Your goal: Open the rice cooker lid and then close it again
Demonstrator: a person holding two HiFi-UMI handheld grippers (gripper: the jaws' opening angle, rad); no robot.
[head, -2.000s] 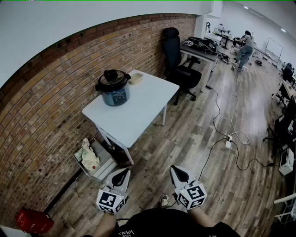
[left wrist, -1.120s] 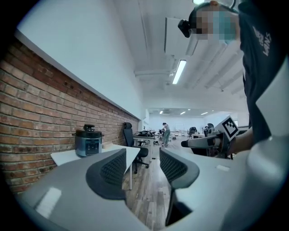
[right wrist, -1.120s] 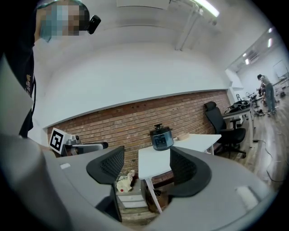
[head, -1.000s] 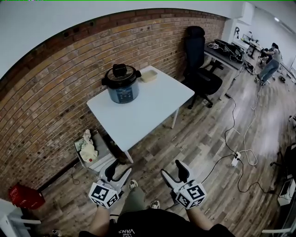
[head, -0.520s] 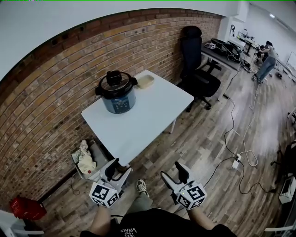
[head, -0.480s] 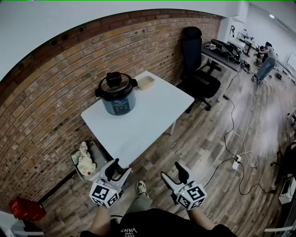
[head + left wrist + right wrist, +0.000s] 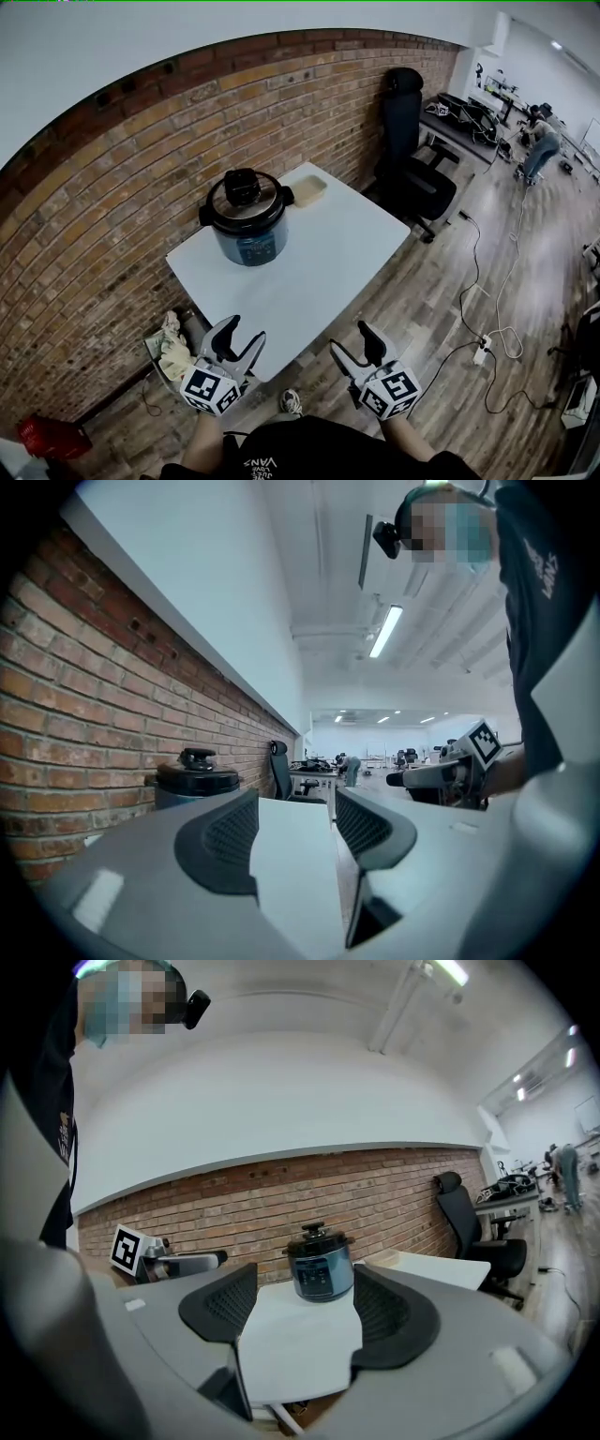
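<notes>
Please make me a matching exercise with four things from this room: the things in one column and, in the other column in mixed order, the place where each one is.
Things
1. rice cooker
2. office chair
3. red basket
4. beige dish

Places
A. on the floor at the foot of the brick wall, lower left of the head view
B. on the white table, with its lid shut
C. standing on the floor beyond the table
D. at the table's far corner, beside the rice cooker

Right pairs: 1-B, 2-C, 3-A, 4-D.

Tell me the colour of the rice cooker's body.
The rice cooker body is blue, clearest in the head view.
</notes>
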